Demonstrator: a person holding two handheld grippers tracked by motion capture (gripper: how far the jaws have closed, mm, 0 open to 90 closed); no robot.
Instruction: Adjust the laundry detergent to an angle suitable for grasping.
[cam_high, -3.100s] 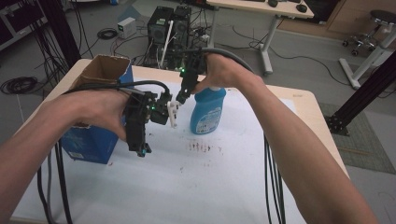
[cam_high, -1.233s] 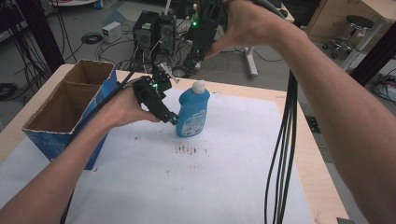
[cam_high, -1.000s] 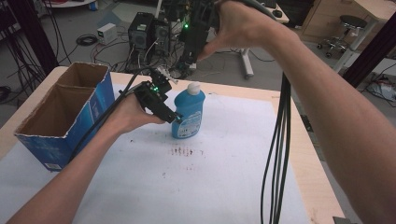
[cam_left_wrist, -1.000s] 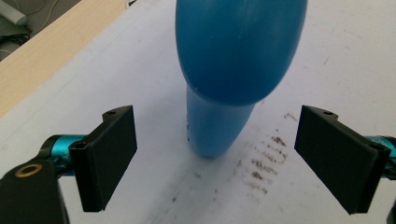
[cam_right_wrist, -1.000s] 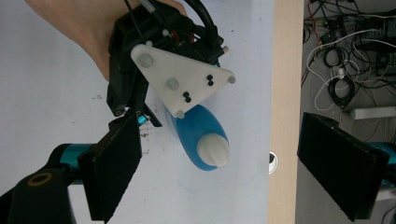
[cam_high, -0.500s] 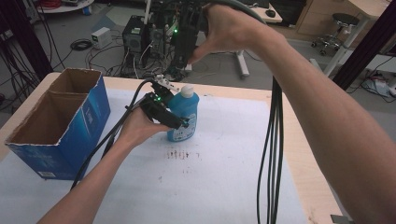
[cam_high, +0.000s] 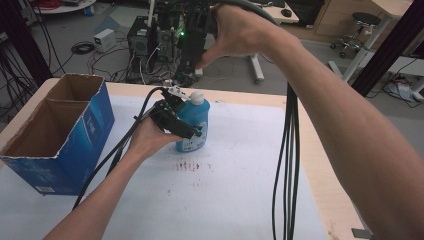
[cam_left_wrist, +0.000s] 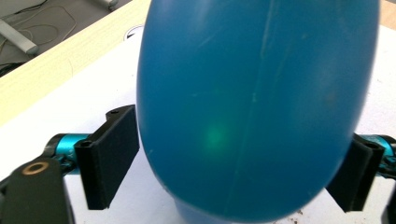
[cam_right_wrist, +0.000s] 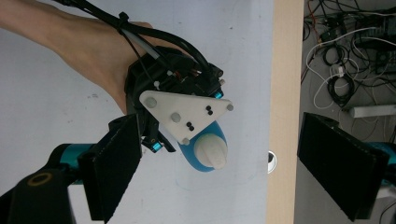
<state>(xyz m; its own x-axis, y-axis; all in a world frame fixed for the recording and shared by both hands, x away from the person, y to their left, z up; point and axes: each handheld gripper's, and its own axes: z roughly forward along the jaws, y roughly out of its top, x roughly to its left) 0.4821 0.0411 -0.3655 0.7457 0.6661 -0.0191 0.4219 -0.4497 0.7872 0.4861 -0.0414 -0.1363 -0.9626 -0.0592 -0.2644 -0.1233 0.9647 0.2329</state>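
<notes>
A blue bottle (cam_high: 198, 114) with a white cap (cam_high: 196, 97) stands upright on the white sheet (cam_high: 240, 175). My left gripper (cam_high: 195, 131) reaches it from the left. In the left gripper view the bottle (cam_left_wrist: 257, 107) sits between the jaws, which have just been closing; the black pads (cam_left_wrist: 112, 158) touch it on both sides. My right gripper (cam_high: 187, 70) hangs high above the table's far edge, pointing down. Its jaws (cam_right_wrist: 219, 135) stand wide open with nothing between them. Far below them are the cap (cam_right_wrist: 211, 151) and the left gripper's grey plate (cam_right_wrist: 182, 109).
An open blue cardboard box (cam_high: 95, 120) stands at the left of the table. Small brown specks (cam_high: 190, 165) mark the sheet in front of the bottle. The right gripper's cables (cam_high: 287, 165) hang over the right half. Electronics and wires lie on the floor beyond the far edge.
My left gripper has sunk a little along the bottle, and its jaws now reach around the bottle's body. The right hand, which rose off the bottle earlier, stays up high.
</notes>
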